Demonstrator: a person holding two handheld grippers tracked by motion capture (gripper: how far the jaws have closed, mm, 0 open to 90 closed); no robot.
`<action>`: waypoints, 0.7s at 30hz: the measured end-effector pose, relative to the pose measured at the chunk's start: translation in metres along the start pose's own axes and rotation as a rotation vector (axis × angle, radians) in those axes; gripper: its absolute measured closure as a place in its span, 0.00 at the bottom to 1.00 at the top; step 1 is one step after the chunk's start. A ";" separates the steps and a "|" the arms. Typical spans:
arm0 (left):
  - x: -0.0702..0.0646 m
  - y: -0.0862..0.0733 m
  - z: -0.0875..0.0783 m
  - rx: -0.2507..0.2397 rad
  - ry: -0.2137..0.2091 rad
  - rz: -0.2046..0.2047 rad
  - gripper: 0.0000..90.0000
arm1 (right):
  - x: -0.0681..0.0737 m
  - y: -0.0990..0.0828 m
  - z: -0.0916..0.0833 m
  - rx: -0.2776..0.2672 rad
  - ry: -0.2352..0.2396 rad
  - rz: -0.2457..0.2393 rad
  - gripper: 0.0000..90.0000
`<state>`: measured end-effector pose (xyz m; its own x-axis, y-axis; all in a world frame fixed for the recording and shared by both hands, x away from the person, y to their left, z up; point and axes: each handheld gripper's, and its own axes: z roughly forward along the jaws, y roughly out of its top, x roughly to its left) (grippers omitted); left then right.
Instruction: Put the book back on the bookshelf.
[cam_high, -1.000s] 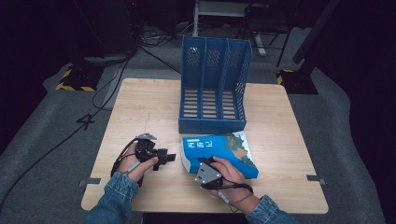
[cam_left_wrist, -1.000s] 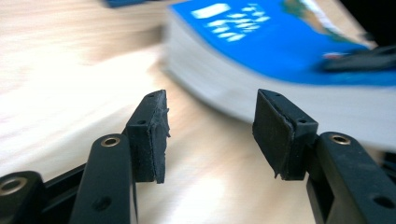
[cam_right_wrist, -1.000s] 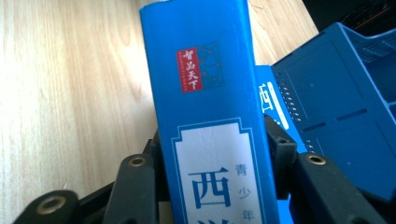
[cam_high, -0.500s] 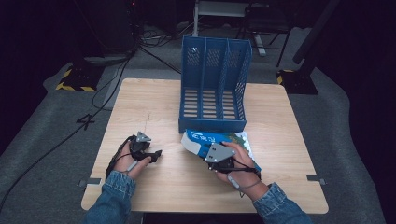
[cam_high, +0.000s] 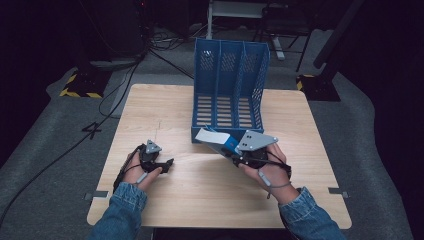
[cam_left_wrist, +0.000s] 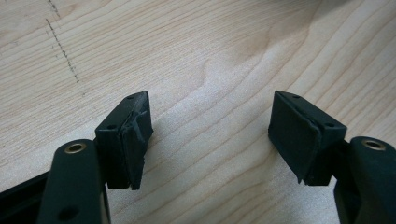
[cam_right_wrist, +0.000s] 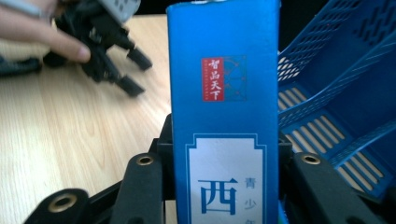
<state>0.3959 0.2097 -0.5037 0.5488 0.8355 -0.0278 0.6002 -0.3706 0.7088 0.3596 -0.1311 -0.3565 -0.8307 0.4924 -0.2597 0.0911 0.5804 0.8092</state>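
Wooden table (cam_high: 165, 115) spans the middle of the high view, with a blue three-slot file rack (cam_high: 229, 85) standing at its upper centre. Just below the rack's front edge, right of centre, the right gripper (cam_high: 234, 155) clamps a blue book (cam_high: 216, 140), lifted and tilted off the wood. Lower left, the left gripper (cam_high: 169, 163) rests on the table, jaws spread apart around nothing.

File rack (cam_high: 230, 85) at table (cam_high: 165, 112) rear-centre, book (cam_high: 216, 139) just before it, left gripper (cam_high: 167, 163) front-left
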 end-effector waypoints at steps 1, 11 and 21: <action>0.000 0.000 0.000 -0.001 0.000 -0.001 0.34 | -0.004 0.003 -0.005 -0.015 -0.005 0.012 0.68; 0.000 0.001 0.000 0.004 0.001 -0.002 0.34 | -0.028 0.020 -0.025 -0.069 -0.012 0.098 0.68; 0.001 0.001 0.001 0.000 0.006 -0.003 0.33 | -0.045 0.033 -0.038 -0.109 0.001 0.170 0.68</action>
<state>0.3978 0.2094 -0.5037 0.5435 0.8390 -0.0260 0.6016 -0.3678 0.7091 0.3789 -0.1588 -0.2986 -0.8089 0.5769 -0.1137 0.1705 0.4152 0.8936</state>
